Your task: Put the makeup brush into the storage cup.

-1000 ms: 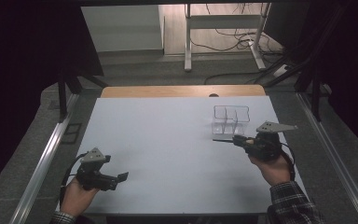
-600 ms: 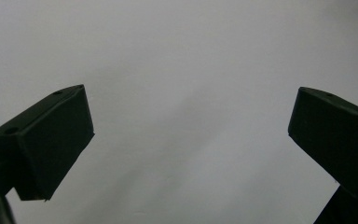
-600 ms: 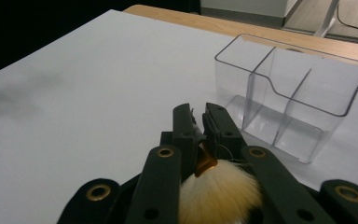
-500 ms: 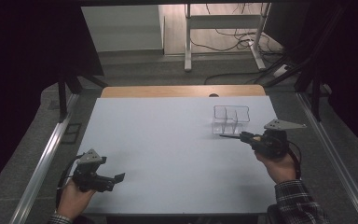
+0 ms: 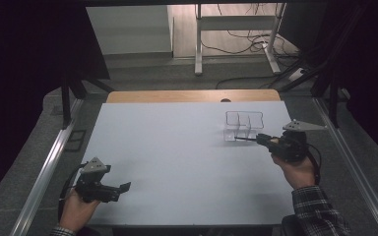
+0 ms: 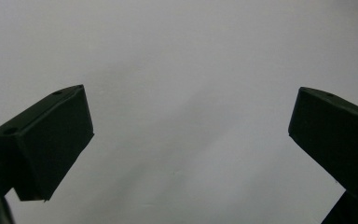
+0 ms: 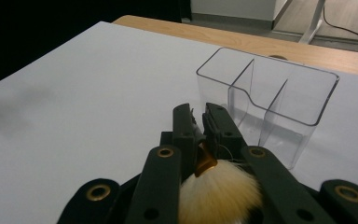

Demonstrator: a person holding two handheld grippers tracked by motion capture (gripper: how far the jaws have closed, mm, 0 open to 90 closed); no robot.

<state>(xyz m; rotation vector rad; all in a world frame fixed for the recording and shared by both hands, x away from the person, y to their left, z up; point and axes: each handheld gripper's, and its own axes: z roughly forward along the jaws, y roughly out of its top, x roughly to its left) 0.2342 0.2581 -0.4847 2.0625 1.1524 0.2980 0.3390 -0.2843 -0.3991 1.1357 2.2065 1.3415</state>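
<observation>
A clear plastic organizer (image 5: 244,125) with three compartments stands on the right half of the white table (image 5: 177,147). My right gripper (image 5: 262,140) hovers just right of and nearer than it, shut on a brush. The brush's thin dark handle (image 5: 243,139) points at the organizer's near wall. In the right gripper view the brush's cream bristles (image 7: 219,196) and gold ferrule sit behind the closed jaws of the right gripper (image 7: 200,116), with the organizer (image 7: 270,88) close ahead. My left gripper (image 5: 123,187) rests at the near left, open; in its own view the left gripper (image 6: 186,140) holds nothing.
A wooden strip (image 5: 192,96) borders the table's far edge. Metal rails (image 5: 49,167) run along both sides. Beyond the table stand a desk frame (image 5: 236,22) and loose cables on the floor.
My right gripper with the brush has shifted slightly to the right and toward the far side, alongside the organizer. The left hand has stayed put.
</observation>
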